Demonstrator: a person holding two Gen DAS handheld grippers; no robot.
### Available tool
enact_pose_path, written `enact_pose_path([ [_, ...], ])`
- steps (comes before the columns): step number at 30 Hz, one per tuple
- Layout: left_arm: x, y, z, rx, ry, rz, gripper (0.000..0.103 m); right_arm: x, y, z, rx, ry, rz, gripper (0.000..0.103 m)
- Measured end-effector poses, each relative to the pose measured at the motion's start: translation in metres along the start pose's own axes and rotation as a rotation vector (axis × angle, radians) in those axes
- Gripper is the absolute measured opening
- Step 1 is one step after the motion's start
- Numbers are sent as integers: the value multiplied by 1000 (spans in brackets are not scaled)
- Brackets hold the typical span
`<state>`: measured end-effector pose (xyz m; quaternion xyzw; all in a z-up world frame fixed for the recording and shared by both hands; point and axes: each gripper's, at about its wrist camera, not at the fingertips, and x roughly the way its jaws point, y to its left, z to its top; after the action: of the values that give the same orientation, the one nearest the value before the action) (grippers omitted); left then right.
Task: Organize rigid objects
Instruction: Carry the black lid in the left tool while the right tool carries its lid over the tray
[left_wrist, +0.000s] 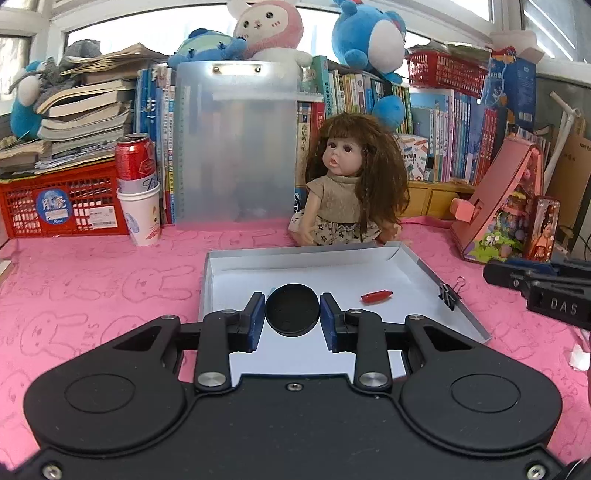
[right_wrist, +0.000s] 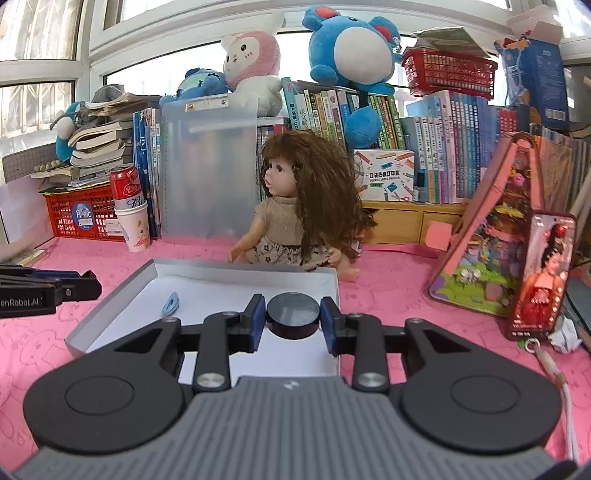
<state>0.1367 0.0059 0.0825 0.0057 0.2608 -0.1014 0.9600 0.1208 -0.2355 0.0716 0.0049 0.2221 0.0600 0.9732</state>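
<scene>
A shallow white box lid lies on the pink cloth; it also shows in the right wrist view. My left gripper is shut on a flat black disc held over the lid. My right gripper is shut on a thick black round puck over the lid's right part. A small red piece lies inside the lid and a black binder clip grips its right rim. A small blue piece lies inside the lid at the left.
A doll sits right behind the lid. A can in a paper cup, a red crate, a translucent clipboard, books and plush toys line the back. A pink toy house stands at the right.
</scene>
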Motion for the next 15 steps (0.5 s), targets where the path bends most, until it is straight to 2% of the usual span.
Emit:
enact_pose_path([
  [4,16,4,12,1,16,16,30,15,-1,13,-6,16,9,37],
  [12,50,17,44,-34,59,1,30,46,-4,46,-5,54,58,37],
  [15,67,20,52,-47,101,-15,30,60,-8,55,26,90,84,37],
])
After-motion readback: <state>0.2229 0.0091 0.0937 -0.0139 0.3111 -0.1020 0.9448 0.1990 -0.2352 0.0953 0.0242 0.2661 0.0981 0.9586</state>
